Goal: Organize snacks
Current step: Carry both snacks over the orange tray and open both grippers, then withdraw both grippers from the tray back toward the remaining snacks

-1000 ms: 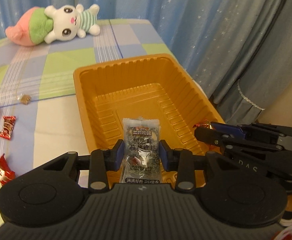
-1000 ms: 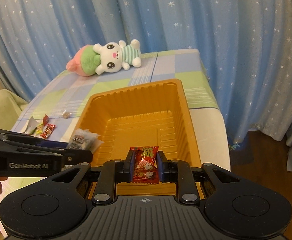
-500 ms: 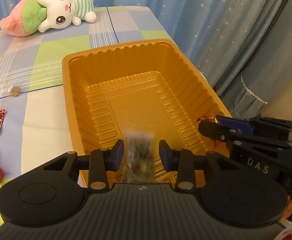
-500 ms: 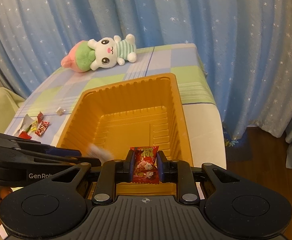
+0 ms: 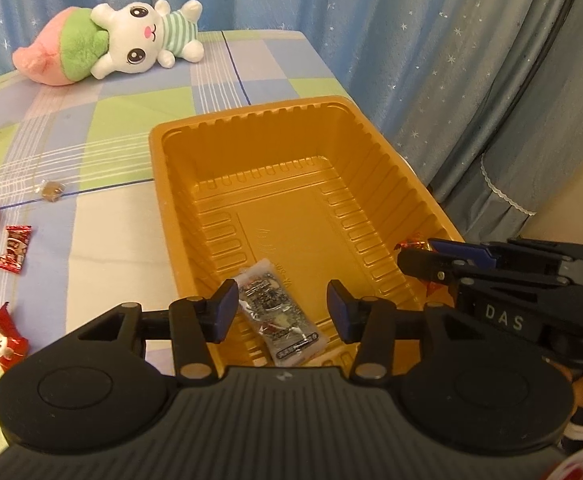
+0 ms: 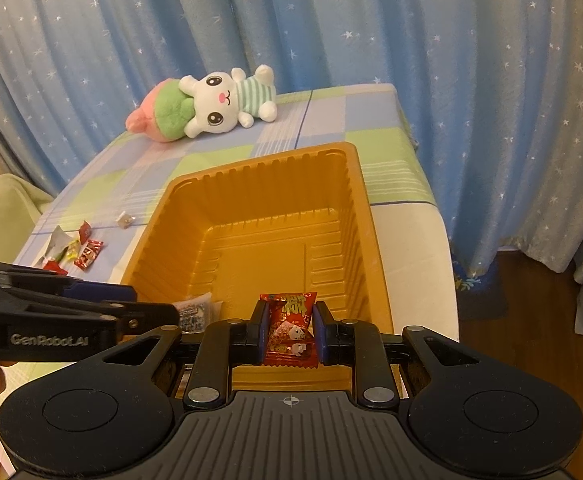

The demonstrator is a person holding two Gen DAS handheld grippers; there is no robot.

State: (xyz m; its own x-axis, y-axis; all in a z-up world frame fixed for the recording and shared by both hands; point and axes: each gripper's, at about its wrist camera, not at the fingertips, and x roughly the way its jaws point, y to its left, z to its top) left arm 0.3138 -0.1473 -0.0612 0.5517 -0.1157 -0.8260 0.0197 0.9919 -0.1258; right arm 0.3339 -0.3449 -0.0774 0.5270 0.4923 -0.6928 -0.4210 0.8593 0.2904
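Note:
An orange plastic tray [image 5: 251,148] [image 6: 363,216] stands on the checked tablecloth. A grey snack packet [image 5: 279,316] [image 6: 193,312] lies on the tray floor at its near end. My left gripper [image 5: 281,308] hovers above that packet with its jaws opening and nothing pressed between the pads. My right gripper [image 6: 290,330] is shut on a red snack packet [image 6: 290,330] over the tray's near edge; from the left wrist view it shows at the tray's right rim [image 5: 423,258]. Several loose red and yellow snacks [image 5: 13,248] [image 6: 79,250] lie on the cloth left of the tray.
A plush rabbit with a pink and green body [image 5: 131,44] [image 6: 211,106] lies at the far end of the table. A small brown candy [image 5: 51,190] [image 6: 124,220] sits alone near the tray's far left corner. Blue starred curtains hang behind and to the right.
The left gripper's jaws have spread and the grey packet has dropped from them onto the tray floor. The right gripper still holds the red packet in the same place.

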